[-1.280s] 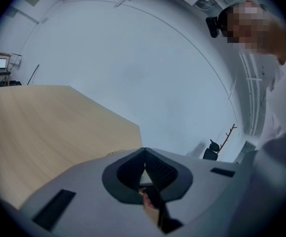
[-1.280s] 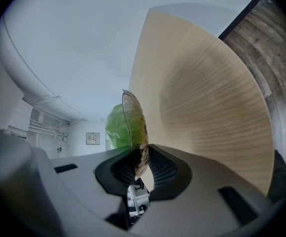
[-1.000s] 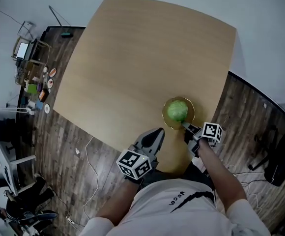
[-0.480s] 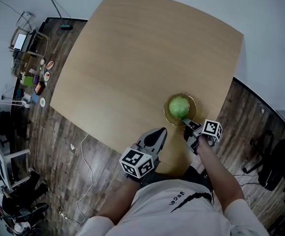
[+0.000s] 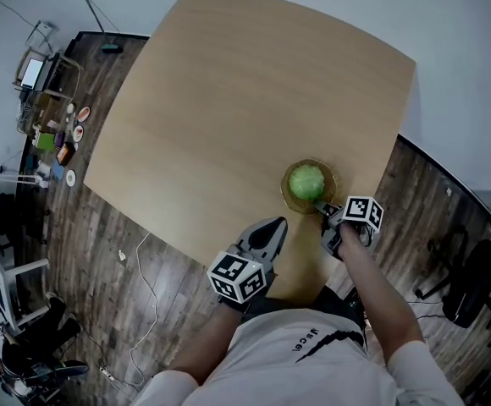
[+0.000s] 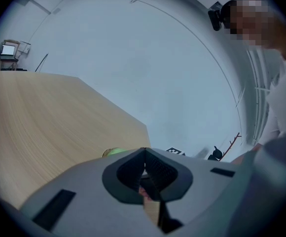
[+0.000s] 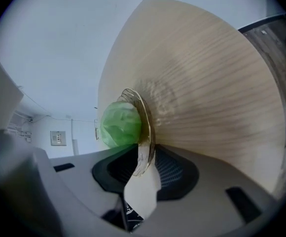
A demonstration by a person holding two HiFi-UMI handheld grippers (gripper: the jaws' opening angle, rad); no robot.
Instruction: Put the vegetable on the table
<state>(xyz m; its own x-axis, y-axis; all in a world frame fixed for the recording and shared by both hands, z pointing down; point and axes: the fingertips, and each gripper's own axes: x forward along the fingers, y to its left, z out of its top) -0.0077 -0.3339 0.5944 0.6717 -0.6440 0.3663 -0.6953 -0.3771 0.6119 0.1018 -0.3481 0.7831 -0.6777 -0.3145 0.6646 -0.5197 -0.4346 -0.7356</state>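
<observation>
A green cabbage [image 5: 306,180] [image 7: 119,123] sits in a shallow glass dish [image 5: 284,191] near the front right of the wooden table [image 5: 228,100]. My right gripper [image 5: 320,209] [image 7: 143,157] is at the dish's near rim [image 7: 145,117]. That rim runs between its jaws, which are opening, with a gap beside it. The right gripper view shows the dish on edge against the table [image 7: 207,93]. My left gripper [image 5: 277,224] [image 6: 144,152] hovers shut and empty over the front edge, left of the dish. A sliver of cabbage [image 6: 114,152] peeks over its jaws.
A cluttered rack with small items [image 5: 51,125] stands on the dark wood floor at the left. A white cable [image 5: 148,286] trails on the floor near the table's front corner. A black chair [image 5: 474,286] is at the right.
The right gripper has edged a little closer to the dish. The head camera has shifted slightly. The cabbage, the dish and the left gripper keep their places.
</observation>
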